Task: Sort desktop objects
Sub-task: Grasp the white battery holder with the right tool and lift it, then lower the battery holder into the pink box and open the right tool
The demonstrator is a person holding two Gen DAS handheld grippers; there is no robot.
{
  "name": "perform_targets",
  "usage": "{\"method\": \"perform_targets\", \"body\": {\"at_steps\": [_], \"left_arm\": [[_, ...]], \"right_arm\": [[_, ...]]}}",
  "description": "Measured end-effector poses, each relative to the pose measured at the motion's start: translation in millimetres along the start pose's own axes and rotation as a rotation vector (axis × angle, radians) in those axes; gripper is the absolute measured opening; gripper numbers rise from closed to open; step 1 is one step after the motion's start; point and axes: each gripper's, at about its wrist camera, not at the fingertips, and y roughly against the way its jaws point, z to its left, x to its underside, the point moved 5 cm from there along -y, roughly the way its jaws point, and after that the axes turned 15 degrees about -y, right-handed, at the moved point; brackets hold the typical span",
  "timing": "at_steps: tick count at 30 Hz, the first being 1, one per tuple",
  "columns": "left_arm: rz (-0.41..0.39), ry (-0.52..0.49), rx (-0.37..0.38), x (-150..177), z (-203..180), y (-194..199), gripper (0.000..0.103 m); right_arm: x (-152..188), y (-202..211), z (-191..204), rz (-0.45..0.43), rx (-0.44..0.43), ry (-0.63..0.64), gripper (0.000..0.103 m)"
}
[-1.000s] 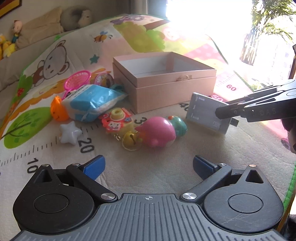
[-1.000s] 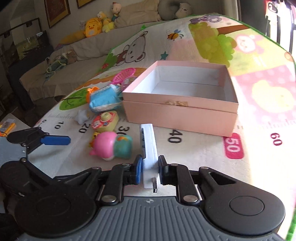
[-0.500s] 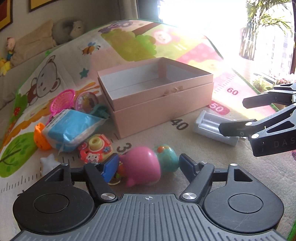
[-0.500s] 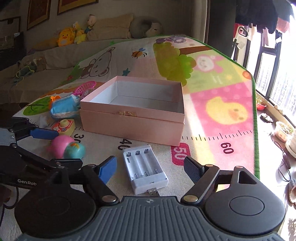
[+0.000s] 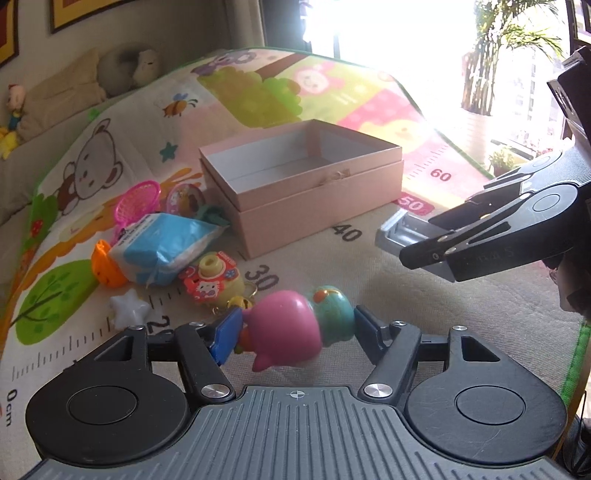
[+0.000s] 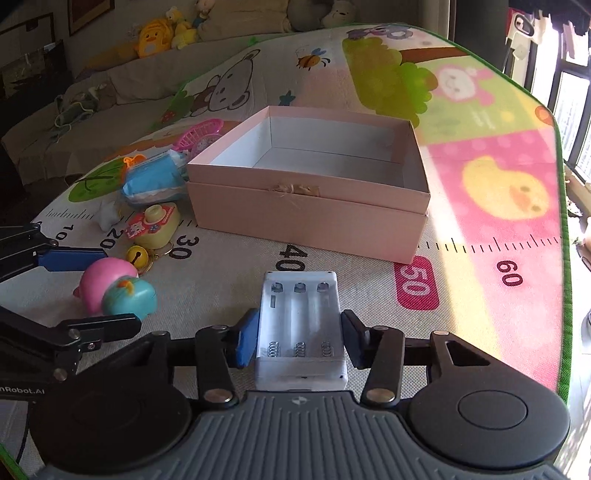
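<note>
An open pink box (image 5: 303, 184) (image 6: 310, 192) stands on the play mat. My left gripper (image 5: 295, 332) has its jaws around a pink and teal toy (image 5: 295, 332), which lies on the mat; the pads (image 5: 225, 336) are at its sides. The toy also shows in the right wrist view (image 6: 114, 288). My right gripper (image 6: 299, 336) has its jaws on either side of a white battery holder (image 6: 301, 321) that lies flat on the mat in front of the box. The holder shows partly in the left wrist view (image 5: 402, 230), behind the right gripper's fingers (image 5: 480, 240).
Left of the box lie a blue tissue pack (image 5: 162, 247), a yellow toy camera (image 5: 212, 273), a white star (image 5: 129, 314), an orange toy (image 5: 107, 266), a pink basket (image 5: 138, 201) and a gold bell (image 6: 137, 255). Sofa with plush toys (image 6: 159, 33) behind.
My right gripper let go of the battery holder, which now lies flat, and its jaws have come in around it. My left gripper moved forward and narrowed around the pink and teal toy.
</note>
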Motion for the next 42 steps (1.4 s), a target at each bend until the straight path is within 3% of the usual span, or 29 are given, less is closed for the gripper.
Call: {"method": "perform_targets", "body": {"at_steps": [5,9,12,14,16,18,19,21,24,27,30,33,38,41,42], "left_arm": [[-0.089,0.000,0.014,-24,7,24,0.071],[-0.223,-0.061,-0.032,-72,24,32,0.071],[-0.315,-0.113,-0.116,-114,38,14,0.071],[-0.351,-0.107,-0.129,-136,49,-8,0.074],[-0.328,-0.100,-0.103,-145,59,-32,0.090],[-0.279,-0.063,-0.133,-137,71,-40,0.091],[-0.271,-0.044,-0.132,-127,76,-37,0.096],[-0.229,-0.002,-0.144,-98,84,-30,0.099],[-0.105,0.057,-0.163,-48,91,-24,0.100],[0.020,0.123,-0.197,-1,95,-23,0.100],[0.083,0.211,-0.211,32,104,-19,0.101],[0.107,0.316,-0.248,56,119,-7,0.101],[0.110,0.379,-0.325,72,132,8,0.100],[0.096,0.405,-0.297,75,135,11,0.101],[0.089,0.413,-0.292,74,135,11,0.101]], "right_arm": [[-17,55,11,-0.063,-0.060,0.024,0.047],[-70,80,5,-0.168,-0.085,-0.023,0.047],[-120,72,-5,-0.252,-0.052,-0.053,0.047],[-151,54,-11,-0.276,-0.050,-0.080,0.048],[-172,31,-17,-0.262,-0.053,-0.110,0.049],[-181,11,-24,-0.259,-0.009,-0.147,0.052],[-179,7,-25,-0.261,0.001,-0.147,0.052],[-164,5,-22,-0.269,0.010,-0.125,0.053],[-130,4,-7,-0.263,0.016,-0.059,0.062],[-88,-4,22,-0.191,-0.028,0.008,0.064],[-46,-20,61,-0.113,-0.082,0.100,0.068],[-15,-42,101,-0.048,-0.117,0.183,0.068],[-5,-75,139,-0.015,-0.149,0.178,0.068],[-11,-89,142,-0.027,-0.109,0.154,0.068],[-14,-92,141,-0.027,-0.103,0.147,0.064]]}}
